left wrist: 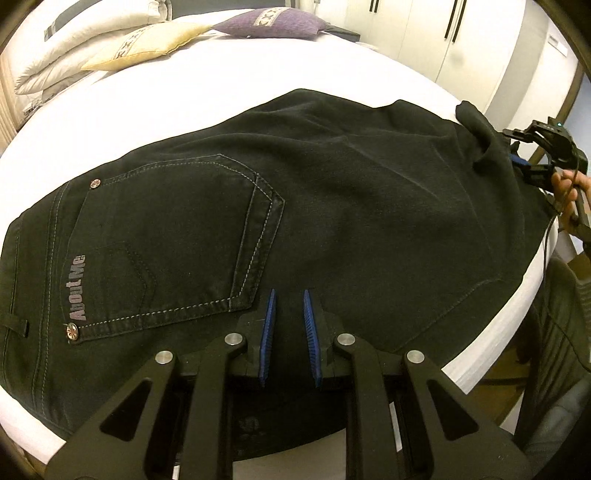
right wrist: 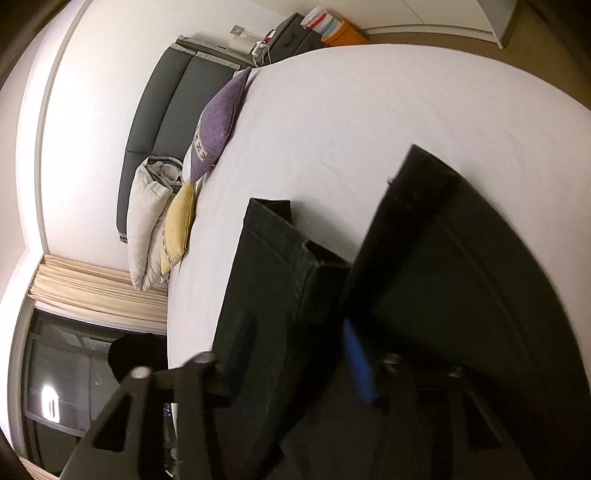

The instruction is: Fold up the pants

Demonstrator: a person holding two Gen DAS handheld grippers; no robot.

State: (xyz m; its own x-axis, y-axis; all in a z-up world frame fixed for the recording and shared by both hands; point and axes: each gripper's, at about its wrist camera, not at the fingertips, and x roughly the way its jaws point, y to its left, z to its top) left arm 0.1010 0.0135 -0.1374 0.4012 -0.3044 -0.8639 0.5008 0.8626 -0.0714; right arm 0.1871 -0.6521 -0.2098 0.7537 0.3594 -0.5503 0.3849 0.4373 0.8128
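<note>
Black jeans [left wrist: 332, 206] lie folded lengthwise on the white bed [left wrist: 207, 92], back pocket and "AboutMe" label to the left. My left gripper [left wrist: 290, 306] hovers over the seat of the jeans near the bed's front edge, its blue pads a little apart and nothing between them. My right gripper [left wrist: 517, 162] is at the far right, at the leg ends. In the right wrist view the gripper [right wrist: 299, 354] has the black leg fabric [right wrist: 280, 295] between its blue pads [right wrist: 358, 362], with the hems [right wrist: 436, 177] lifted off the bed; the image is blurred.
Cream, yellow and purple pillows [left wrist: 147, 44] lie at the head of the bed. White wardrobes [left wrist: 461, 37] stand behind it. A dark headboard [right wrist: 159, 122] and a nightstand [right wrist: 295, 33] show in the right wrist view. A dark chair [left wrist: 561, 332] stands right of the bed.
</note>
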